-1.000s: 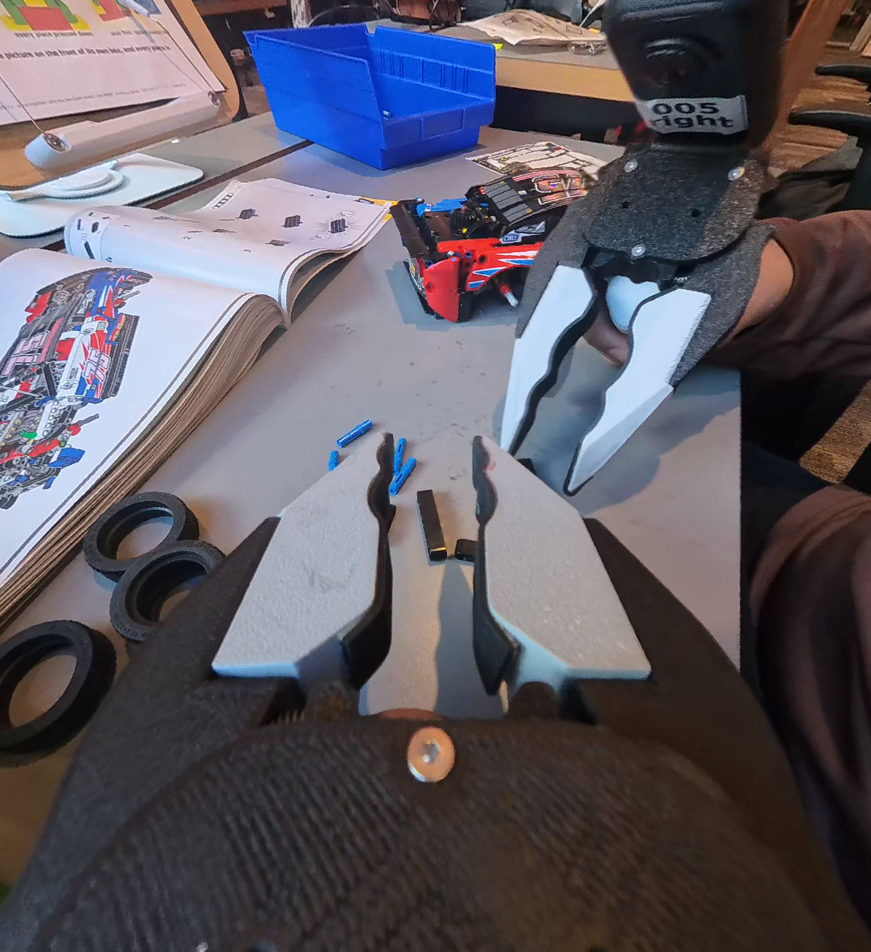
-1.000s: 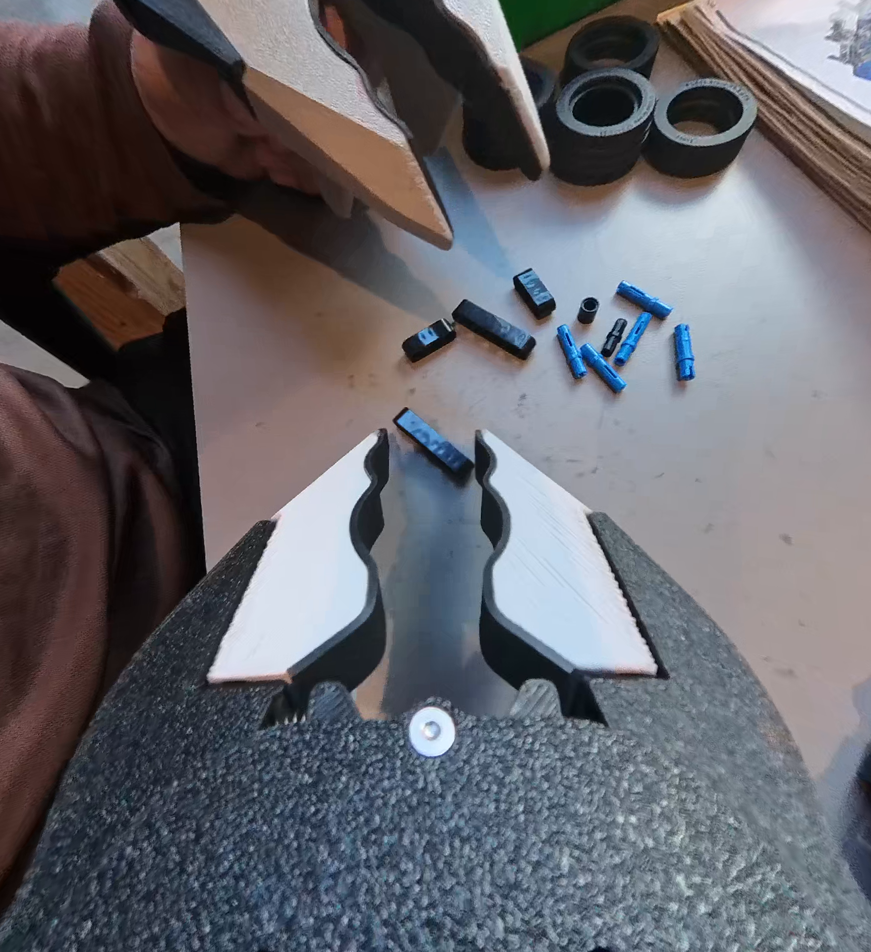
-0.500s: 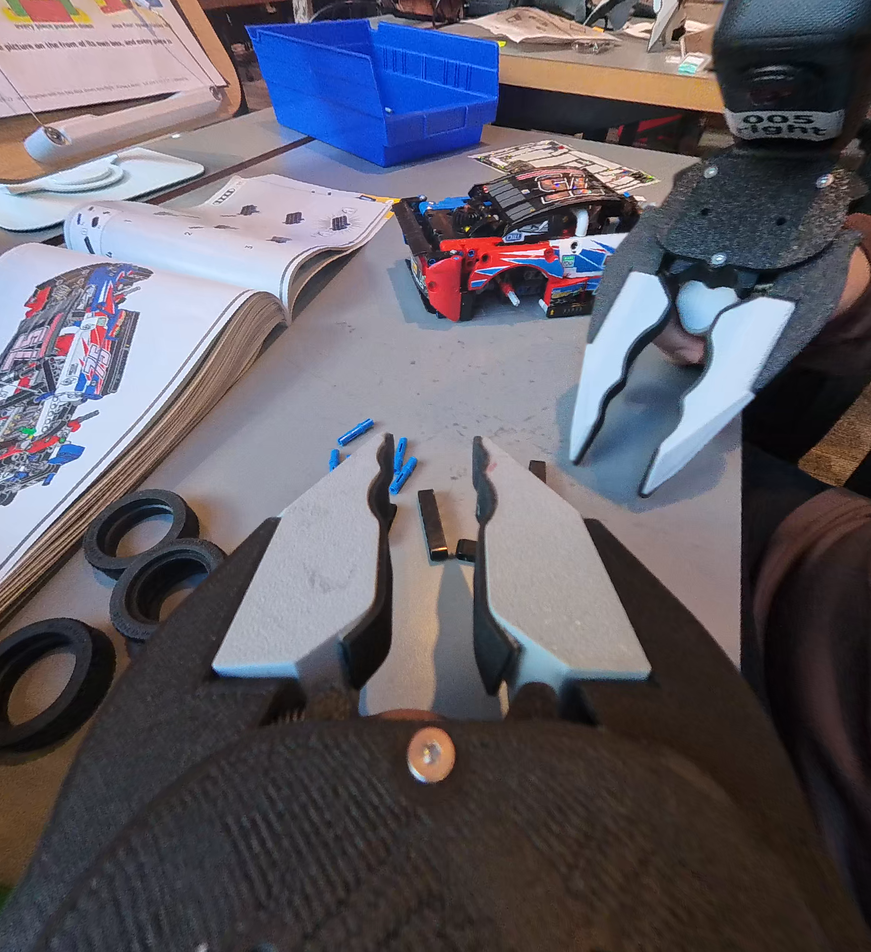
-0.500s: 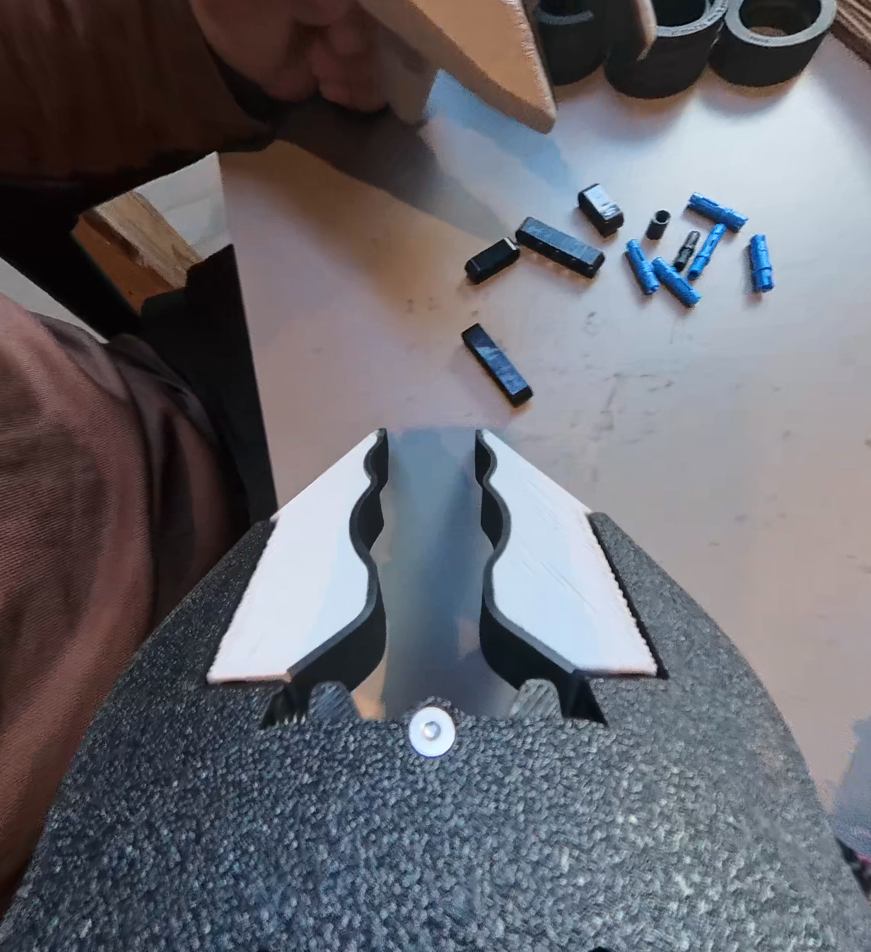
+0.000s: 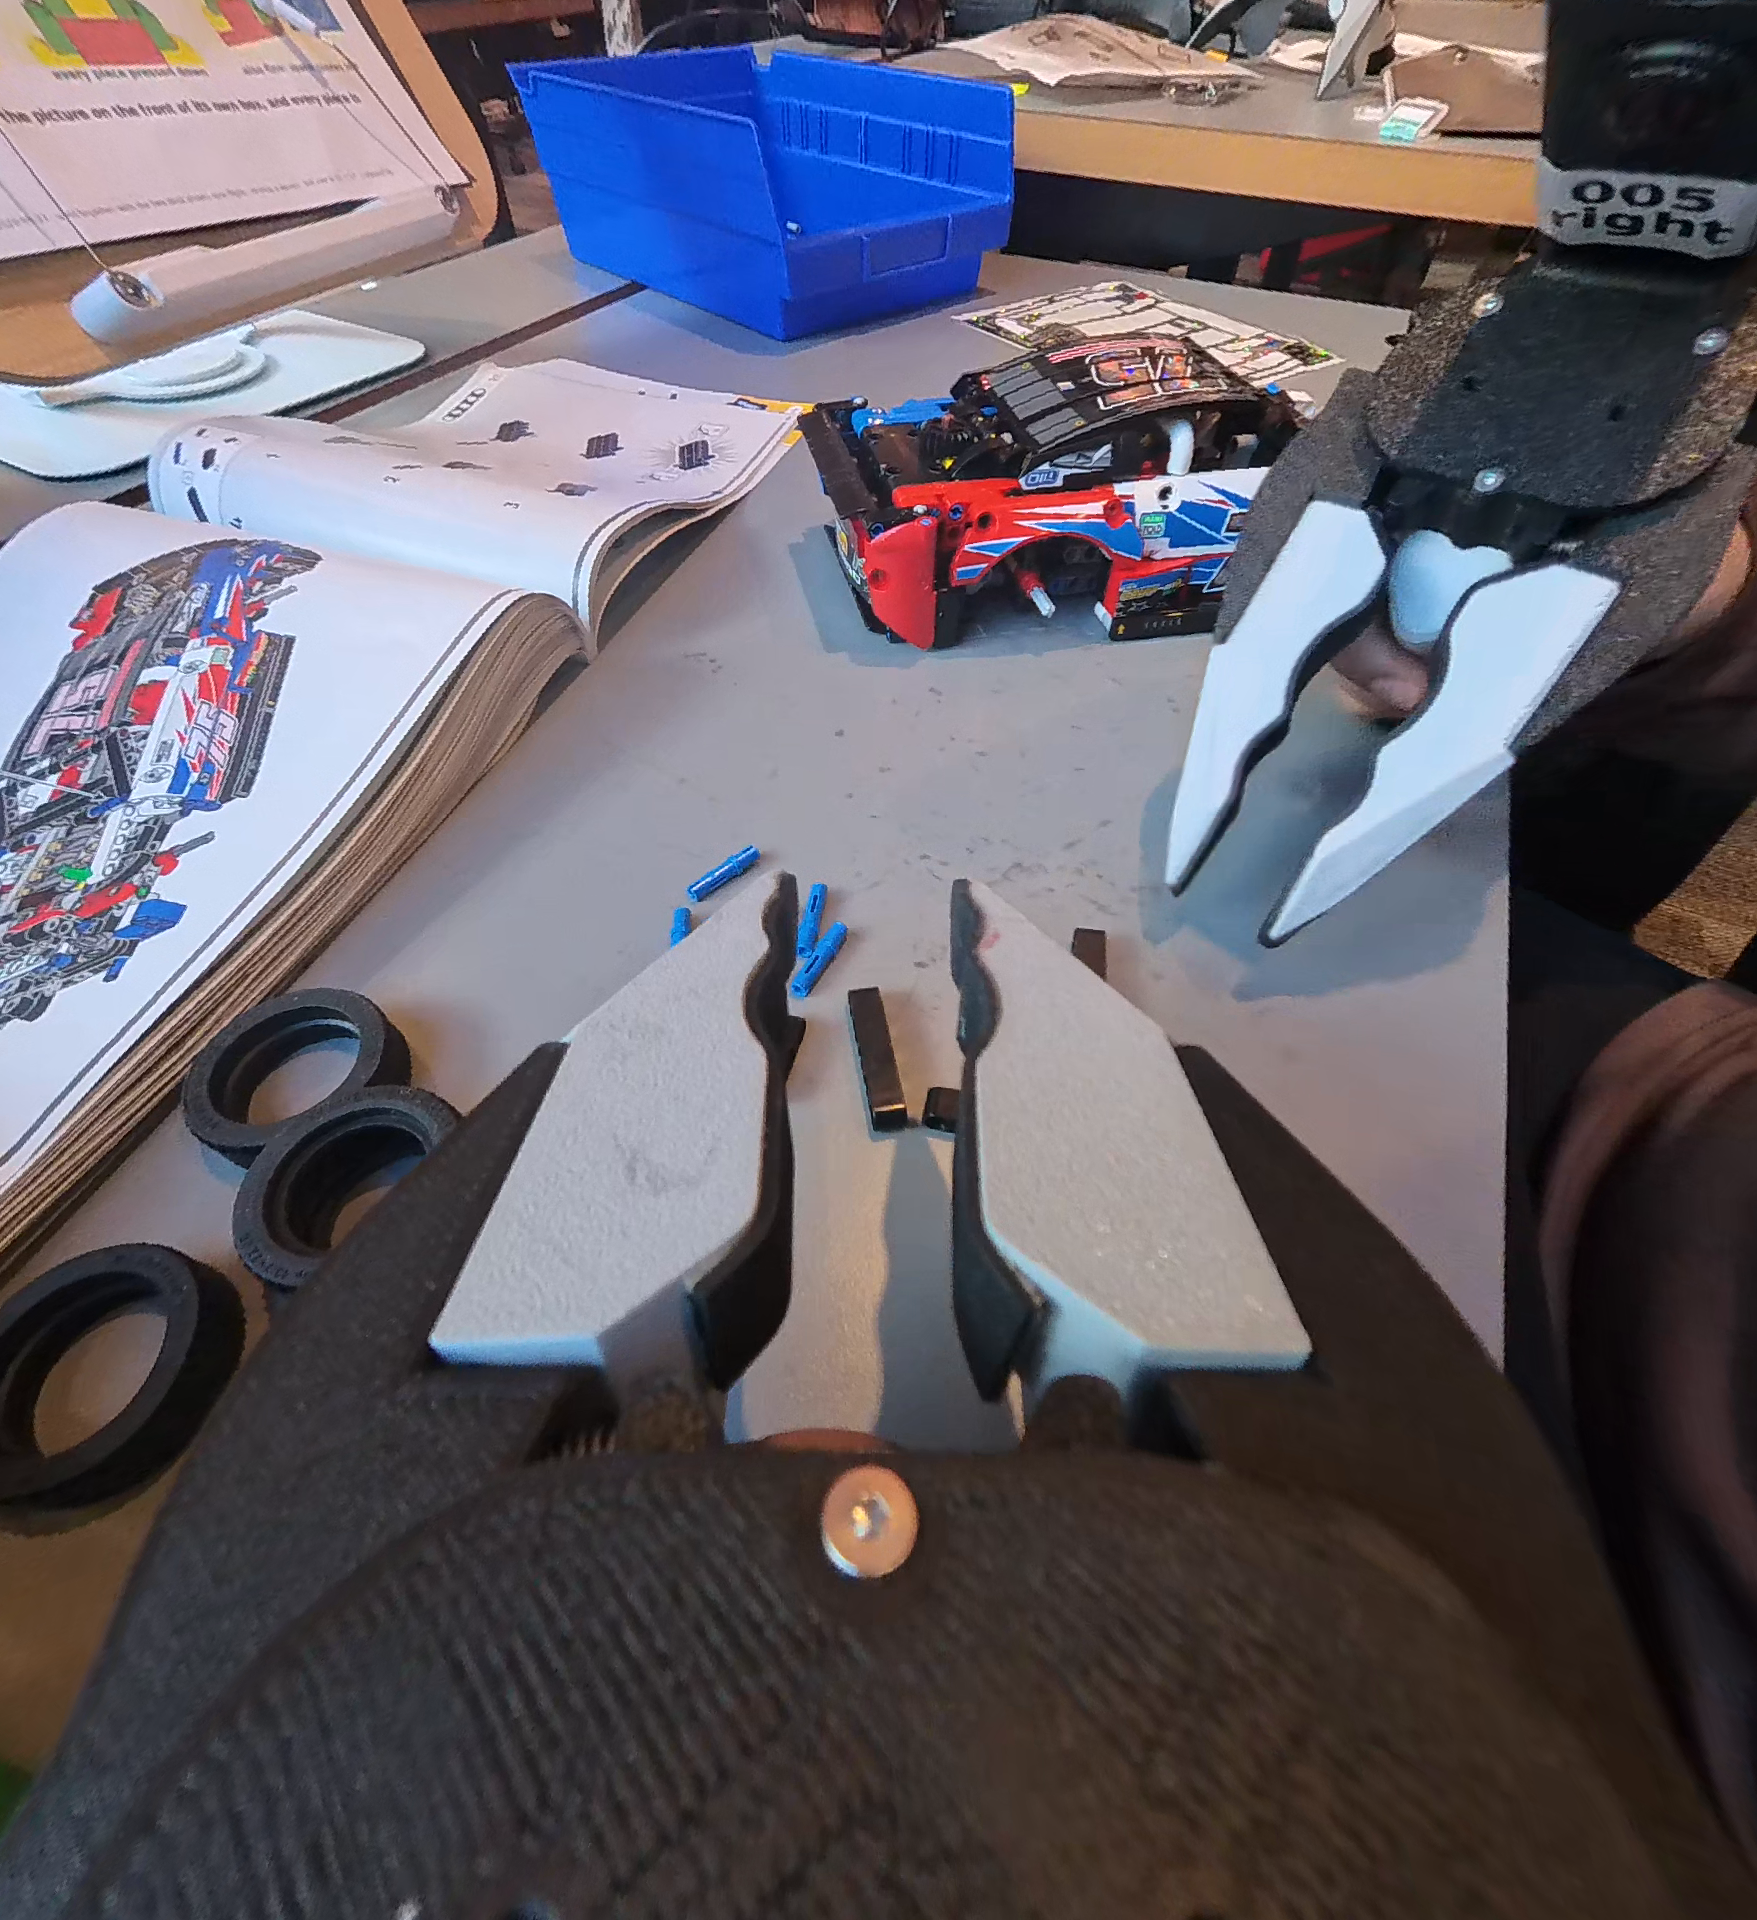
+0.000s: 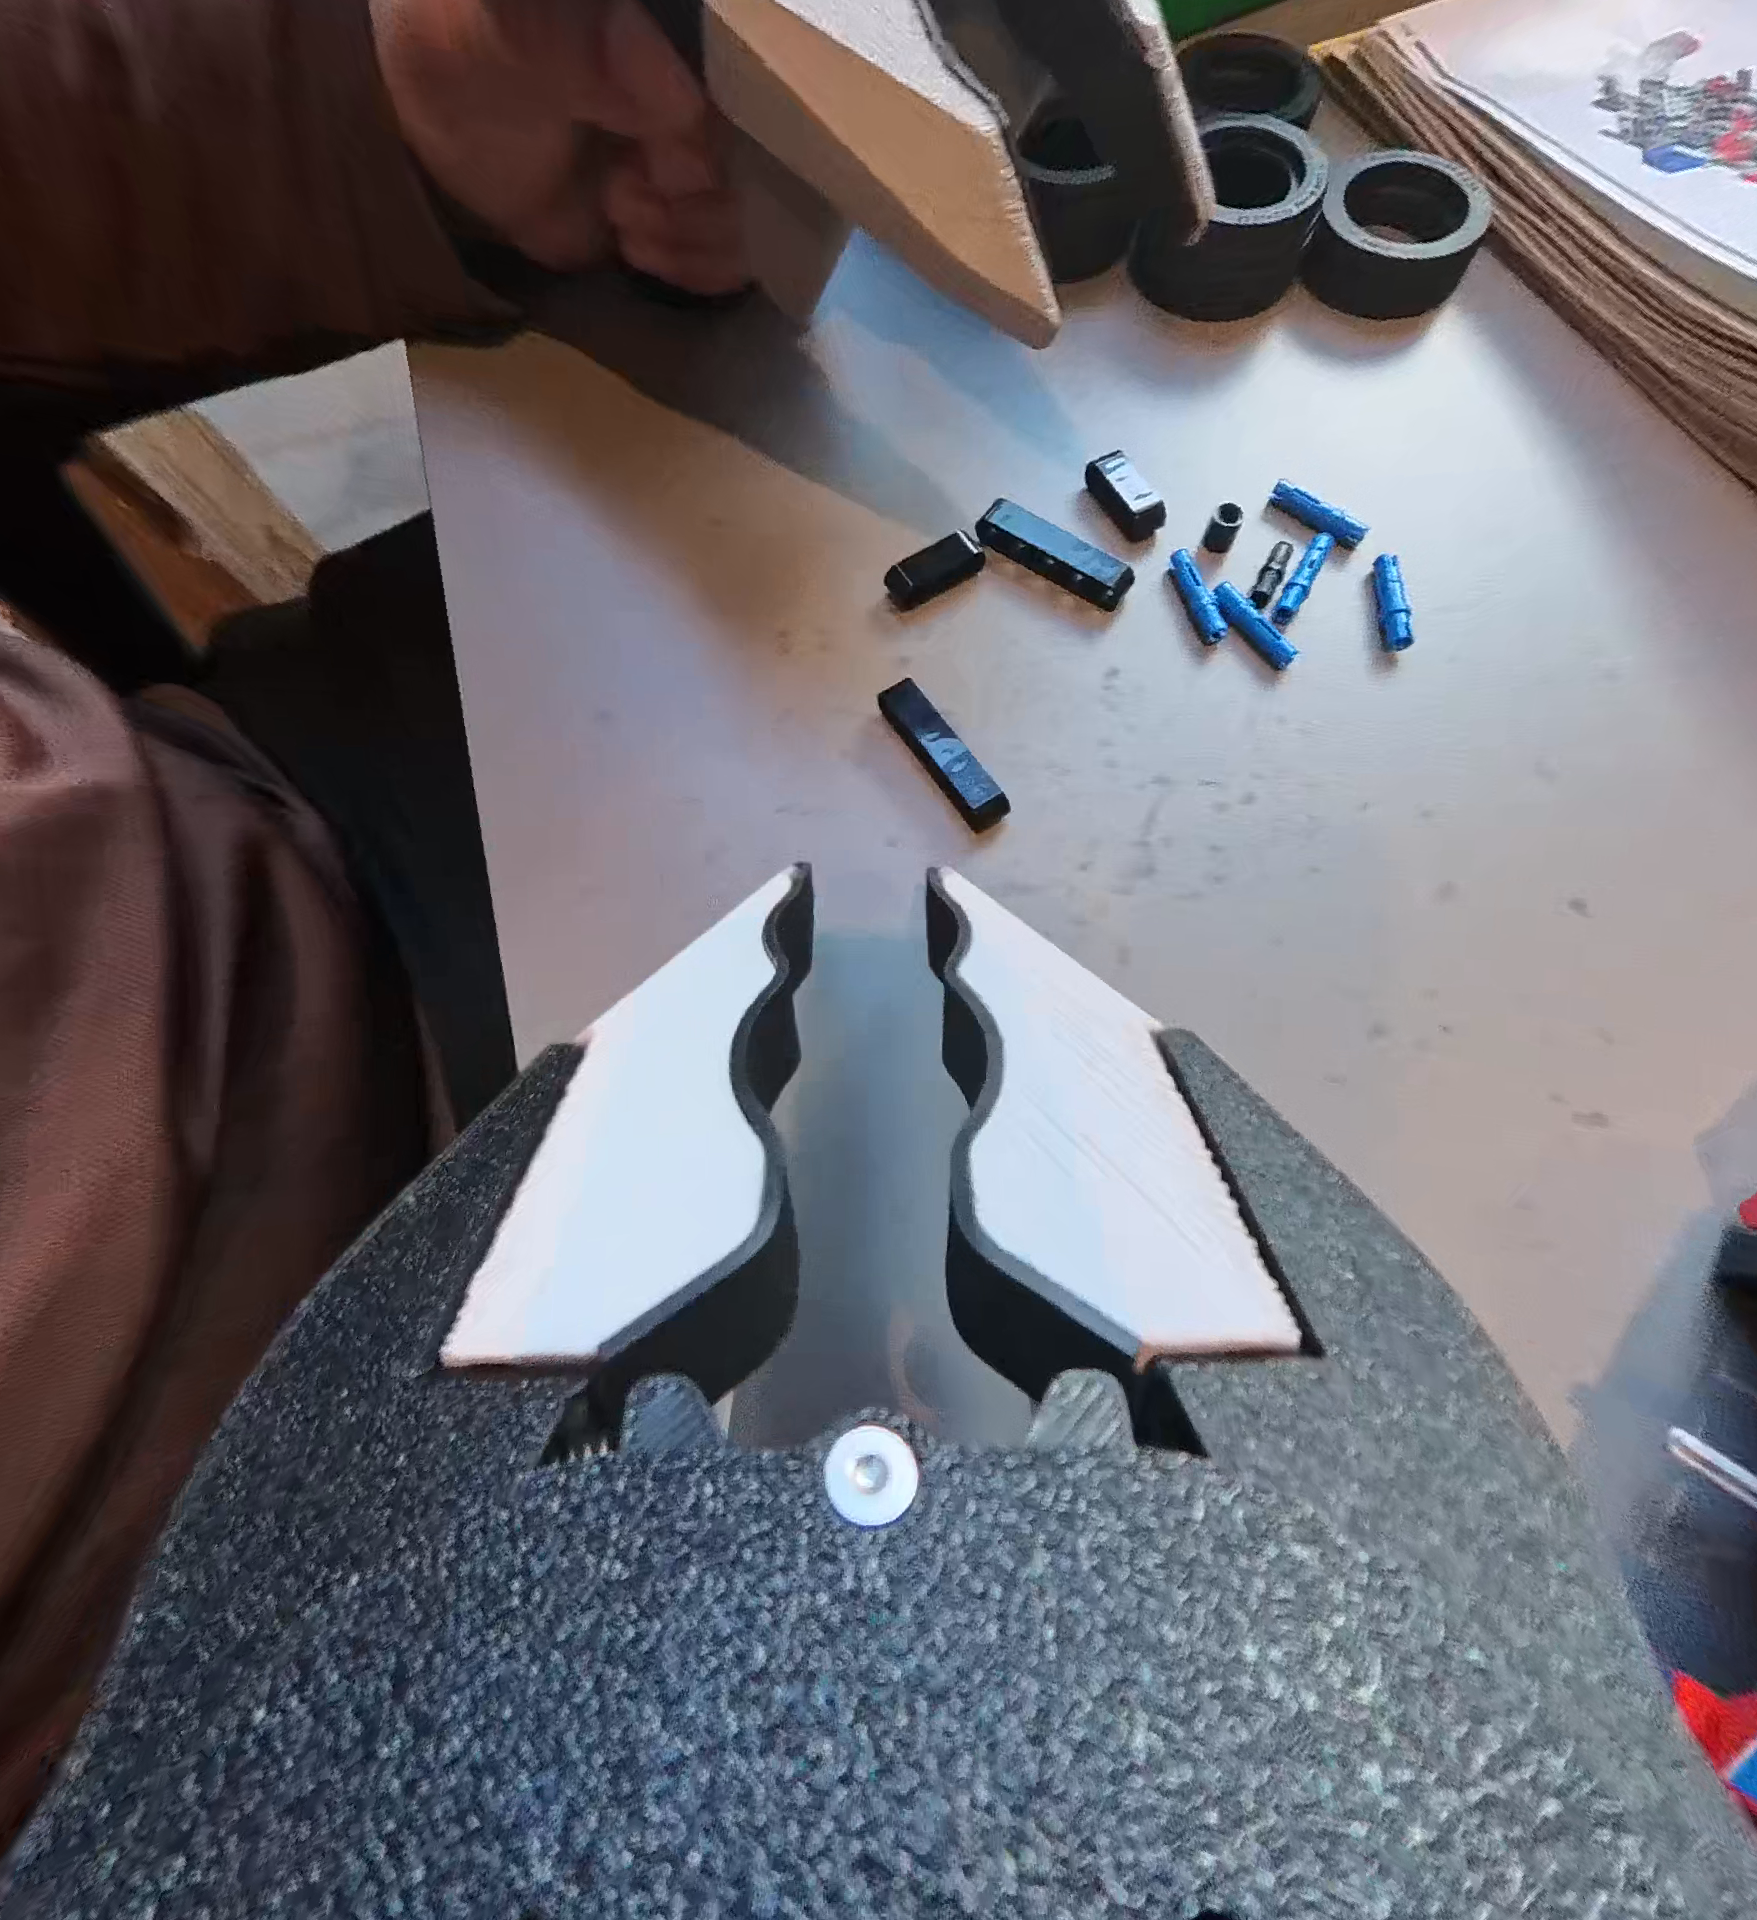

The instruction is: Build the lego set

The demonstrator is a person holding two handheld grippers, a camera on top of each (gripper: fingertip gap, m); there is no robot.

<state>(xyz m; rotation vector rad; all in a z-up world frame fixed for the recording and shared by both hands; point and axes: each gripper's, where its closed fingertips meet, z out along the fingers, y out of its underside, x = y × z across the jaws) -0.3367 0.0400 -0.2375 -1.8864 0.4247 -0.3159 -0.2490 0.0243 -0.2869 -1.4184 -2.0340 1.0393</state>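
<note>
Both tools [image 5: 866, 894] [image 6: 869, 883] agape, empty, above table [image 6: 1269, 935].

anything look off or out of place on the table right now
Nothing stands out. The loose blue pins and black beams lie scattered but flat on the table, the tyres sit beside the open manual, and the car stands upright.

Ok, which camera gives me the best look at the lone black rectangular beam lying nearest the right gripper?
The right wrist view: the black rectangular beam lies fully exposed on the grey table, ahead of the open right gripper. In the left wrist view only its end peeks past the left gripper finger.
</note>
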